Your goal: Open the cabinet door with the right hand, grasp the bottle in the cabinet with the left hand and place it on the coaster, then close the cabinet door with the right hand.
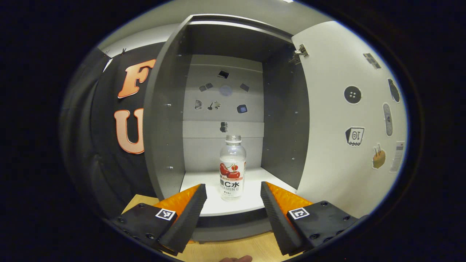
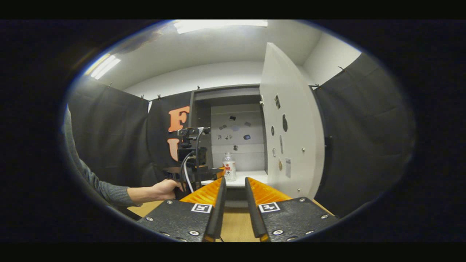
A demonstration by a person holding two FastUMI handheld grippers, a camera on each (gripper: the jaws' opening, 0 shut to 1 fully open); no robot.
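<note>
Fingers [image 1: 189,213] spread wide, approaching upright bottle [image 1: 232,167] on cabinet [image 1: 165,120] shelf for straddling; right gripper [image 2: 235,198] waiting nearly closed, clear of open door [image 2: 291,138].

Left gripper view: the camera sits close before the open cabinet [image 1: 171,120], level with its floor, facing straight in along its own fingers [image 1: 189,211]. Right gripper view: the camera stands farther back over the table [image 2: 236,225], facing the same cabinet [image 2: 198,109] from a distance. Both views share the cabinet interior, the bottle [image 1: 232,168] [image 2: 229,166] and the swung-out door [image 1: 346,120] [image 2: 291,138]; the right gripper view also takes in the left gripper [image 2: 218,171] and its hand [image 2: 165,189].
</note>
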